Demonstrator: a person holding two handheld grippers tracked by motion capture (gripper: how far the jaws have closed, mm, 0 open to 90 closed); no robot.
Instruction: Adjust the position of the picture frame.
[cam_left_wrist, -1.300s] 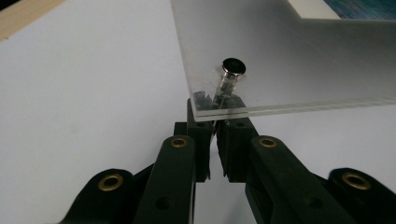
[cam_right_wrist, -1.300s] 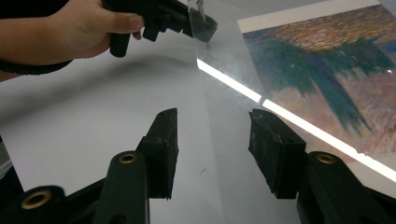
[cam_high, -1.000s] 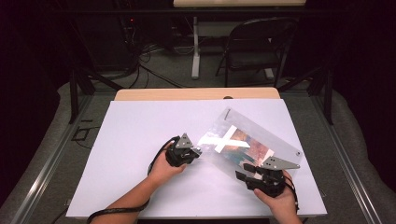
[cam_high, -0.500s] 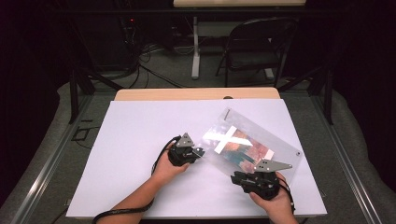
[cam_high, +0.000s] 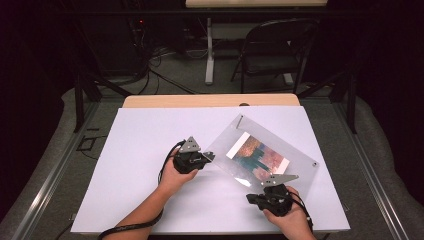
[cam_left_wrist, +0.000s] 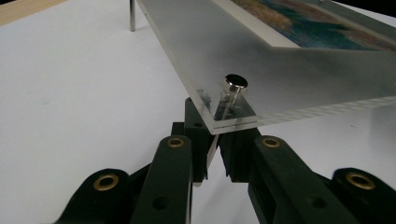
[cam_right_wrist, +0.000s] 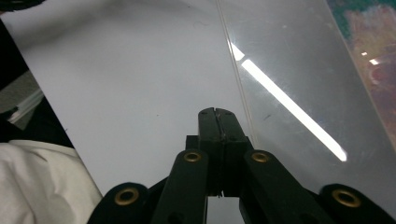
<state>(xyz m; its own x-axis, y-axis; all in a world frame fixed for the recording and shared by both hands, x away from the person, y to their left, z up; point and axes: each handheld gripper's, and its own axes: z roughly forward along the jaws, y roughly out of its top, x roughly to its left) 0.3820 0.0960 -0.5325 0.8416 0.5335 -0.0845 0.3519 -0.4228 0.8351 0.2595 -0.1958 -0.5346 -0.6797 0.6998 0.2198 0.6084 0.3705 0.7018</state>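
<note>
A clear acrylic picture frame (cam_high: 280, 145) with a colourful print (cam_high: 257, 154) lies slanted on the white table (cam_high: 135, 150). My left gripper (cam_high: 207, 157) is shut on the frame's left corner. In the left gripper view its jaws (cam_left_wrist: 214, 135) pinch the metal post (cam_left_wrist: 235, 84) under that corner of the plate (cam_left_wrist: 243, 51). My right gripper (cam_high: 251, 198) sits at the frame's near edge, pointing left. Its jaws have just been closing and meet with nothing between them (cam_right_wrist: 217, 114), beside the acrylic edge (cam_right_wrist: 236, 74).
A second metal post (cam_left_wrist: 132, 16) holds up the frame's far corner. A wooden table edge (cam_high: 210, 101) runs behind the white sheet. A folding chair (cam_high: 275, 50) and floor cables (cam_high: 150, 70) lie beyond. Metal rails flank both sides of the table.
My right gripper has shifted slightly left along the frame's near edge. The bright crossed glare on the acrylic is gone. The left gripper stays at its corner.
</note>
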